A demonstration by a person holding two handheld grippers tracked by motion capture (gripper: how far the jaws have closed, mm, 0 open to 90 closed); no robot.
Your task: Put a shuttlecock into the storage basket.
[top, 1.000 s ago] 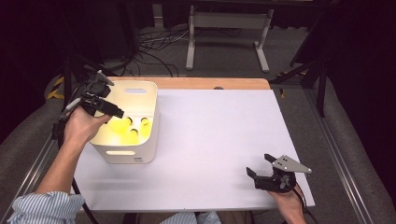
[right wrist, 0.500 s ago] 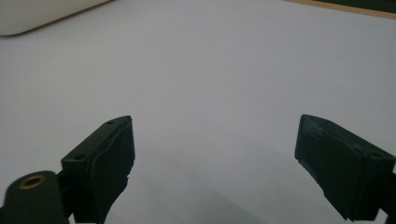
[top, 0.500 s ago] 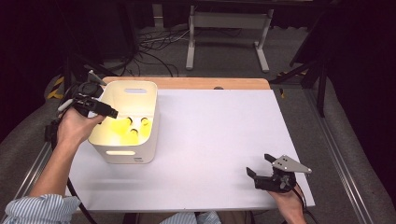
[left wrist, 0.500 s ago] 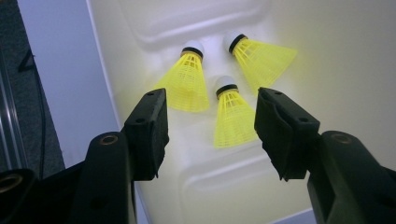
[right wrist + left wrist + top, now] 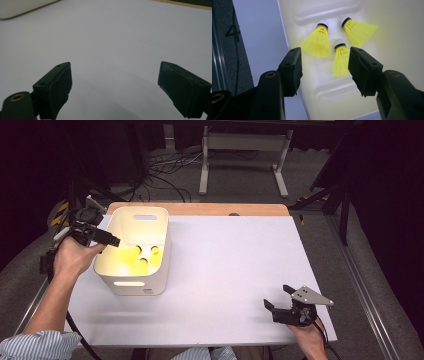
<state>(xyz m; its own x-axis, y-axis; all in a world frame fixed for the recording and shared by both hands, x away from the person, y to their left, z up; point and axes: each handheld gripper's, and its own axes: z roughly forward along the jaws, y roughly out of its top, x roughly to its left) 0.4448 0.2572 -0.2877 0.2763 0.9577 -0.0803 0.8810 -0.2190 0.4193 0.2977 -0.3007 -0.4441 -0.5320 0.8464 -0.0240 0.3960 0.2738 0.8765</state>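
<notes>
Reaching the released left fingers (image 5: 324, 70) down over the middle shuttlecock (image 5: 340, 58) in the bin (image 5: 162, 265) at frame left, centre its cork before clenching; right fingers (image 5: 115, 87) idle released.

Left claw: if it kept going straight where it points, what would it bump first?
Probably the yellow shuttlecocks in the white bin; the open left claw aims at them, though depth is unclear.

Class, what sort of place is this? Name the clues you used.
Probably a lab recording bench: a white-topped table against dark curtains, loose floor cables, and a white plastic bin of yellow shuttlecocks.
</notes>
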